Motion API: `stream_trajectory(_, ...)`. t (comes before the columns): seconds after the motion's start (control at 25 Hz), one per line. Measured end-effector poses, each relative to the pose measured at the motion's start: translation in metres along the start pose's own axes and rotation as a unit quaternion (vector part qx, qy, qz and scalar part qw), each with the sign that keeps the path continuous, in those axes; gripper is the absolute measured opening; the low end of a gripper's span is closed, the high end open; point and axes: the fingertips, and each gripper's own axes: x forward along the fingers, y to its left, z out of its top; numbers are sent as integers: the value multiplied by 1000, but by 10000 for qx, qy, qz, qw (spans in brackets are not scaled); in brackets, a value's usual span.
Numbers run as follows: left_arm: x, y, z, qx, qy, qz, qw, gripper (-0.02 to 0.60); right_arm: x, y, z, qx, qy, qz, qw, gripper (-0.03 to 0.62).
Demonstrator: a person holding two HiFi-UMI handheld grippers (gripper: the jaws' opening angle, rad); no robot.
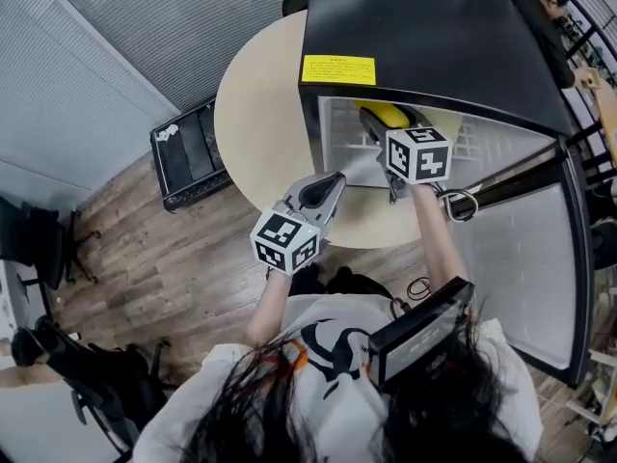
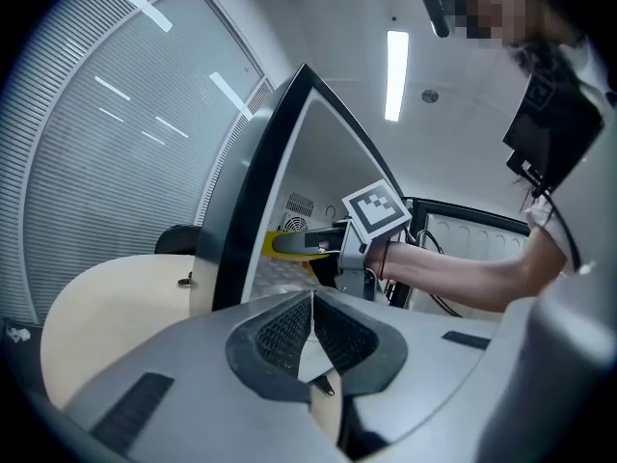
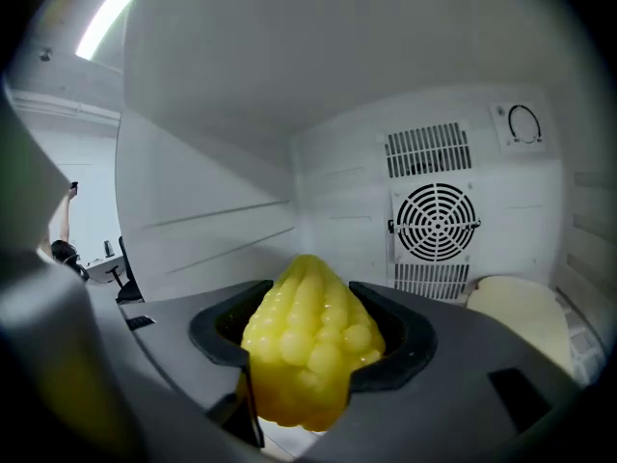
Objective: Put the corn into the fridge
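The yellow corn (image 3: 308,345) sits between the pads of my right gripper (image 3: 310,355), which is shut on it and pointing into the fridge's white interior (image 3: 212,220). From the head view, the right gripper (image 1: 378,125) reaches through the opening of the black mini fridge (image 1: 434,37), and the corn (image 1: 388,114) shows just inside. My left gripper (image 1: 330,183) hangs outside the fridge over the table, jaws together and holding nothing. In the left gripper view its pads (image 2: 289,331) meet, and beyond them the corn (image 2: 287,245) enters the fridge (image 2: 253,191).
The fridge stands on a round beige table (image 1: 260,104), with its door (image 1: 521,249) swung open to the right. A fan grille (image 3: 436,222) is on the back wall inside, and a pale rounded object (image 3: 516,307) lies at lower right. A black cart (image 1: 188,152) stands left of the table.
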Motion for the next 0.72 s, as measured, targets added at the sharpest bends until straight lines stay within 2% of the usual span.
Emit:
stream_trajectory(0.24, -4, 3, -2, 12, 13, 164, 9999, 14, 22, 0, -7, -157, 336, 16, 9993, 250)
stream_trajectory(0.52, -11, 6, 0, 14, 14, 218, 9998, 14, 28, 12, -14, -916, 660, -144, 9935, 250)
stream_trajectory(0.72, -13, 10, -2, 28, 22, 223, 9997, 14, 31, 9, -16, -946, 660, -155, 9932, 250)
